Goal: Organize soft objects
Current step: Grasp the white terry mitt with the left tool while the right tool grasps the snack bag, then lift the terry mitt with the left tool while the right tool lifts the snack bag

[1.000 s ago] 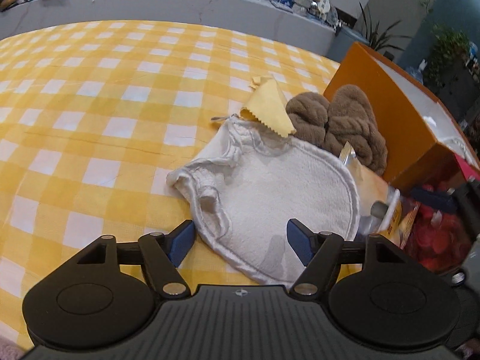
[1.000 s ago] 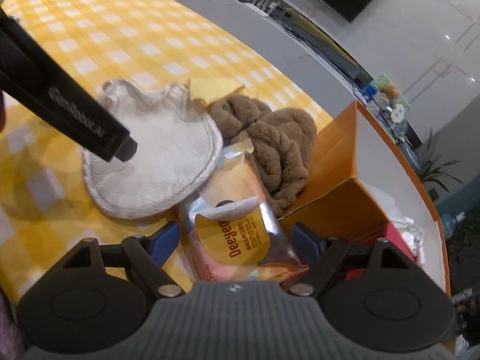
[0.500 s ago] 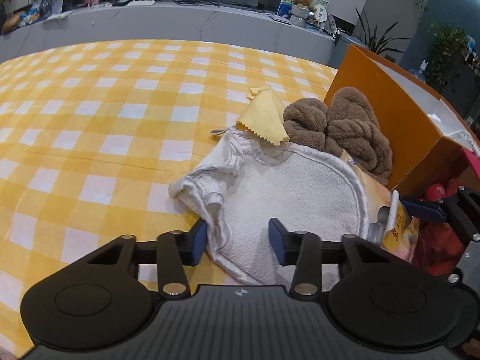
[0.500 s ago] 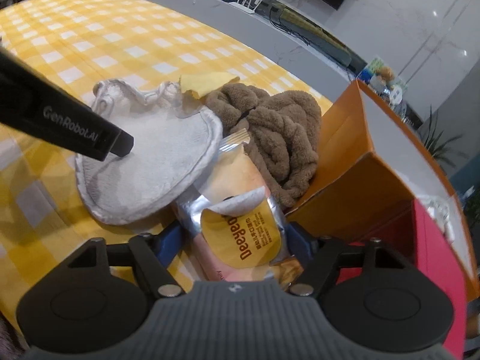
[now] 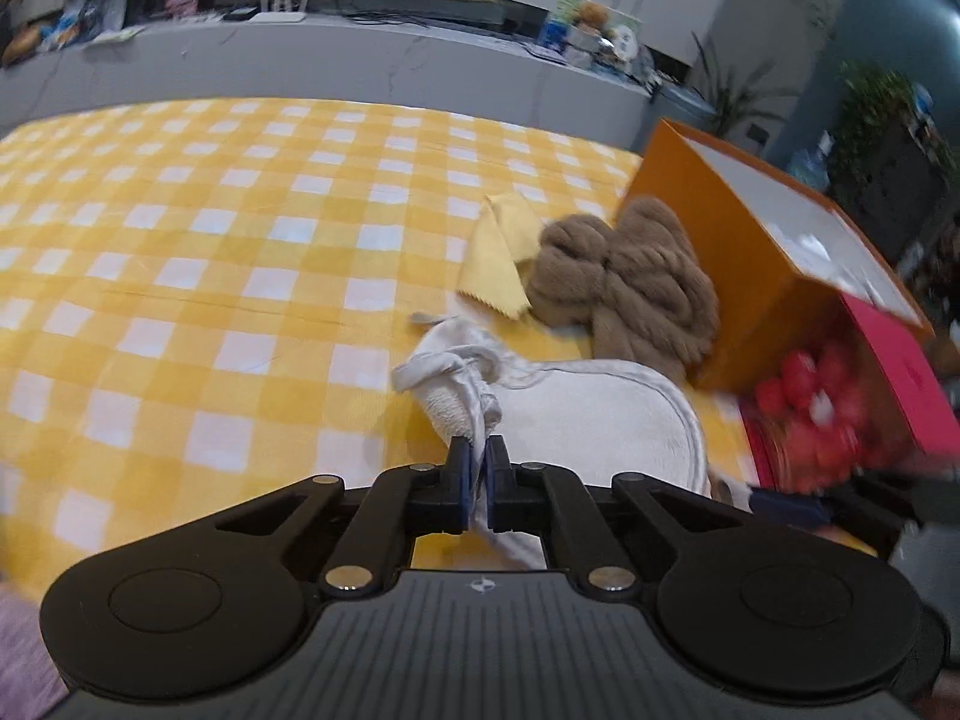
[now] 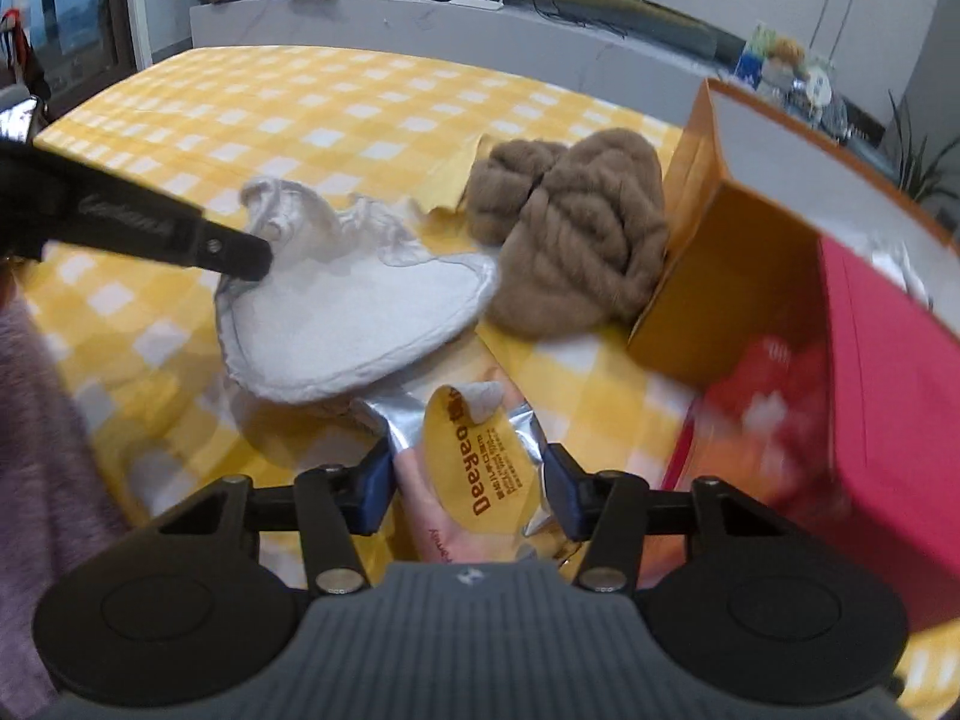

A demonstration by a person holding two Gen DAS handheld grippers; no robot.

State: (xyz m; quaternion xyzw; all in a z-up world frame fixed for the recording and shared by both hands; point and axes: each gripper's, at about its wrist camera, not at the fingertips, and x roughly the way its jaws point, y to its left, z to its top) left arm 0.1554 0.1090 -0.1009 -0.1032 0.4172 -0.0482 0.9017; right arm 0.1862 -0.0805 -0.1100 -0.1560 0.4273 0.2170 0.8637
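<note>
The sorting looked barely begun: the left claw [image 5: 474,483] was pinched together on a bunched edge of the white bib [image 6: 360,306], its far lobe raised off the yellow checked surface [image 5: 210,252], while the right claw [image 6: 465,483] sat with its fingers apart on either side of a foil snack packet [image 6: 474,468], touching or nearly touching it (whether it truly gripped, I could not tell). Still loose on the surface were the brown plush scarf [image 5: 630,294], heaped against the wall of the orange box [image 5: 738,276] near the right edge, and a small yellow cloth [image 5: 501,258] just beside the scarf on its far-left side. A red box [image 6: 888,396] stood next to the orange one, its contents too blurred to name. So nothing soft appeared put away yet, to my judgement. The bib itself was a rounded, terry-like pad with a stitched satin border and twisted ties at the gripped end, limp and sagging from the pinch
</note>
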